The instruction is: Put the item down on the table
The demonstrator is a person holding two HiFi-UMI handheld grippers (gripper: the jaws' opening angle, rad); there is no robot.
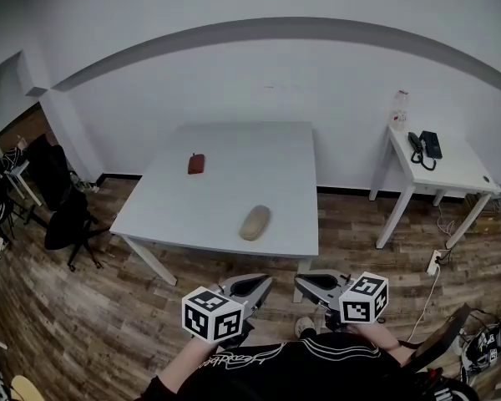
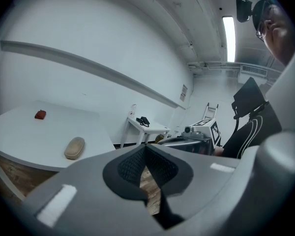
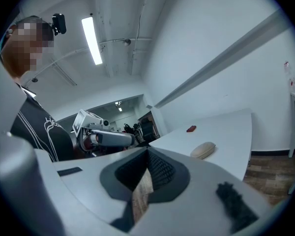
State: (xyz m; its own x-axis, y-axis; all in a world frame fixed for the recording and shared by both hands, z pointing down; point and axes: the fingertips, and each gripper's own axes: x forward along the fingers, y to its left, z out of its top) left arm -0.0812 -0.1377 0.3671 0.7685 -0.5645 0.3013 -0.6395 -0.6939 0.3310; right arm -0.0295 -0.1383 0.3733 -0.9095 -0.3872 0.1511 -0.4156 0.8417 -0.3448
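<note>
L gripper (image 1: 265, 280), R gripper (image 1: 301, 280) jaws together, empty; tan case (image 1: 255, 222) well ahead on table (image 1: 234, 161)

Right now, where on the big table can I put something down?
Most of the table is bare: the right side beside the beige case, the far edge behind the red thing, and the near left corner. The small side table is busier: a phone sits at its far end.

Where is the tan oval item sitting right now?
In the head view the tan oval item lies on the white table near its front edge, slightly right of centre, with the small red item further back to its left.
</note>
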